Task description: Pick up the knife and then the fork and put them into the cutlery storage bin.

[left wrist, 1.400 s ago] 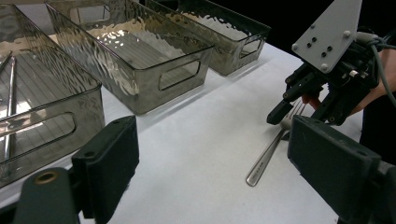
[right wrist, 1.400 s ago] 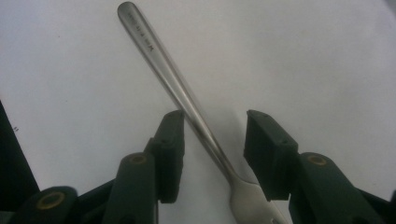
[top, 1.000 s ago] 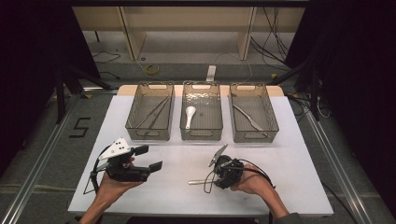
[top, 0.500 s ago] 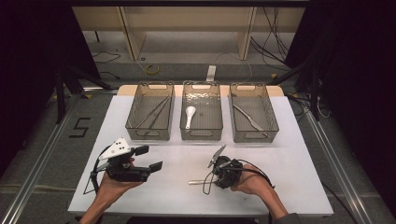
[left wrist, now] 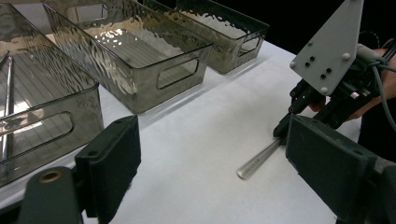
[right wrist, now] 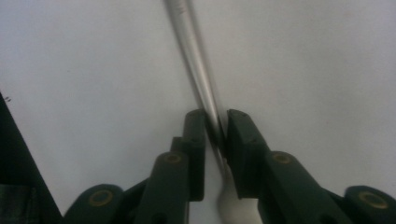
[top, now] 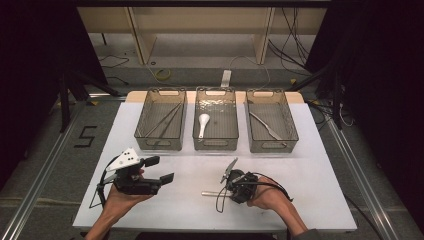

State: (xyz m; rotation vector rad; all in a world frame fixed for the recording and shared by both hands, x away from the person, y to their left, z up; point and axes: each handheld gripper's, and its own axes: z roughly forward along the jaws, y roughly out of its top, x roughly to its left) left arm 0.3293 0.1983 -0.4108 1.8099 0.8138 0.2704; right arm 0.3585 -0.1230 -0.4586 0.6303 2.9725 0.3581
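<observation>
**Right gripper pinched on metal utensil handle; left gripper spread and idle**

Near edge of the white table: the right gripper is seen at about 5 o'clock of the table, held in the person's right hand. Its jaws have just been closing and are now pressed onto the slim metal utensil handle, which runs between the two pads in the right gripper view. In the high view the handle lies flat on the table and points toward 9 o'clock from the gripper. The working end of the utensil is hidden by the jaws, so its type cannot be told. In the left gripper view the free end of the handle is seen resting on the table surface.

The left gripper is held at about 7 o'clock of the table in the left hand, with its jaws spread wide and nothing between them. It is well apart from the handle.

Far half of the table, toward 12 o'clock: three smoked clear bins are set in a row, just beside one another. Thin metal utensils lie in the left bin. A white spoon lies in the middle bin. One metal utensil lies in the right bin.
</observation>
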